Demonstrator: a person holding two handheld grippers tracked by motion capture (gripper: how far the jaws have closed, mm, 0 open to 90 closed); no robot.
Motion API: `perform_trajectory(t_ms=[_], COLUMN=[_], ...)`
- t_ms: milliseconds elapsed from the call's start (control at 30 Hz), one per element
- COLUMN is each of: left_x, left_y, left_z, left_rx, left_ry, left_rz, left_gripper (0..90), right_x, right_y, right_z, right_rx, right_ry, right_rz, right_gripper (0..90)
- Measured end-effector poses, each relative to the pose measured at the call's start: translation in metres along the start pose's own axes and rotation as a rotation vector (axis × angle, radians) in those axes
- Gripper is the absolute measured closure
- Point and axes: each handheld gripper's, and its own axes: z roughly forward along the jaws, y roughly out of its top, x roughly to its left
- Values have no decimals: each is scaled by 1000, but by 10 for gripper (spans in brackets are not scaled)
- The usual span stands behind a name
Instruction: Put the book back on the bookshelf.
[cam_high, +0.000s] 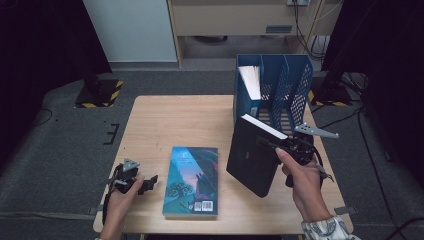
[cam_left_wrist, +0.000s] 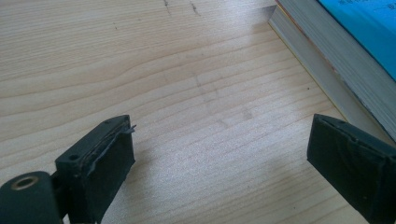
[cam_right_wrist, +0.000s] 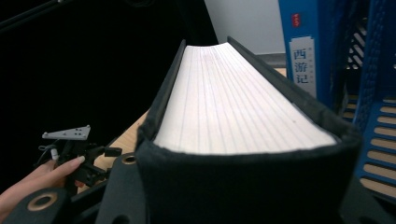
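Note:
A thick black-covered book (cam_high: 252, 157) hangs tilted above the table's right side, with my right gripper (cam_high: 278, 146) shut on its upper edge. In the right gripper view the book's white page block (cam_right_wrist: 233, 107) runs away from the camera between the jaws of the right gripper (cam_right_wrist: 243, 196). A teal-covered book (cam_high: 191, 180) lies flat near the front middle of the table. My left gripper (cam_high: 145, 184) rests low at the front left, open and holding nothing. In the left gripper view the left gripper (cam_left_wrist: 224, 158) spans bare wood, and the teal book's edge (cam_left_wrist: 327, 60) lies to the upper right.
A blue mesh file rack (cam_high: 280, 85) stands at the table's back right, just behind the raised book. A blue book (cam_right_wrist: 301, 51) with Chinese lettering stands in its leftmost slot. The wooden tabletop (cam_high: 170, 125) is bare between the rack and the left hand.

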Motion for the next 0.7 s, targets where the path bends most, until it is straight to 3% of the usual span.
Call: perform_trajectory(t_ms=[700], left_x=[-4], left_y=[-3], left_z=[3], left_rx=[34], left_ry=[-2], left_rz=[20], left_gripper=[64], right_x=[-18], right_y=[13], right_z=[-33], right_rx=[-79], right_ry=[-30], right_rz=[72], right_gripper=[527])
